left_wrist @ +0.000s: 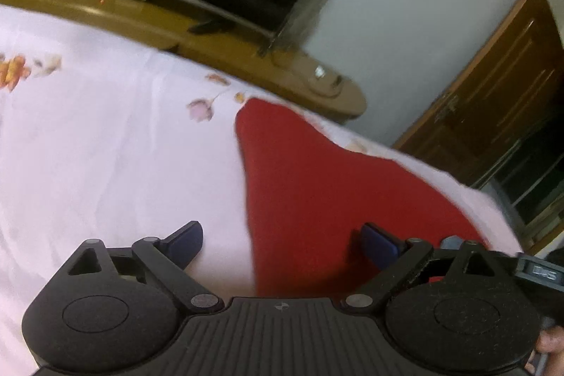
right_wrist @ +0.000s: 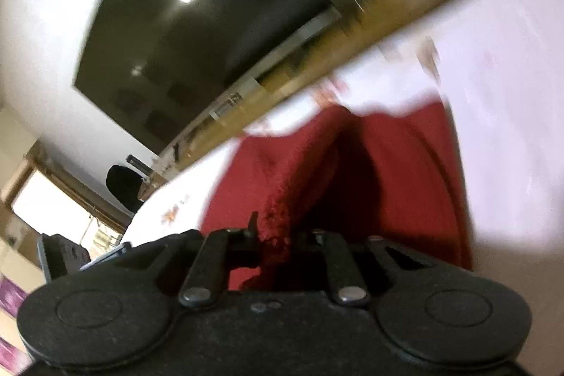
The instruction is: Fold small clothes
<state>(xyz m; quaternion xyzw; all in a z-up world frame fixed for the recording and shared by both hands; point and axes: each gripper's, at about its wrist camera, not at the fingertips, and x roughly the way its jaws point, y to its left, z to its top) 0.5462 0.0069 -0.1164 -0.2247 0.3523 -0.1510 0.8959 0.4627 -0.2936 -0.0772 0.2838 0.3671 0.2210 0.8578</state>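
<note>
Red garment [left_wrist: 317,185] lies on floral bedsheet [left_wrist: 105,136], long axis running away from left gripper [left_wrist: 282,244]. Left jaws spread, empty, garment's near edge between them. Right gripper [right_wrist: 275,235] jaws pressed together, pinching fuzzy garment edge, cloth lifted into ridge. Right hand nearer; likely next: carry edge across.

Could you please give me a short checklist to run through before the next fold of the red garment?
1. Right claw shut on red garment: ok.
2. Left claw open: ok.
3. Left claw over the garment's edge: ok, not gripping.
4. Garment flat on floral bedsheet: not ok, bunched at right claw.
5. Which garment part is gripped: cannot tell, blurred.
</note>
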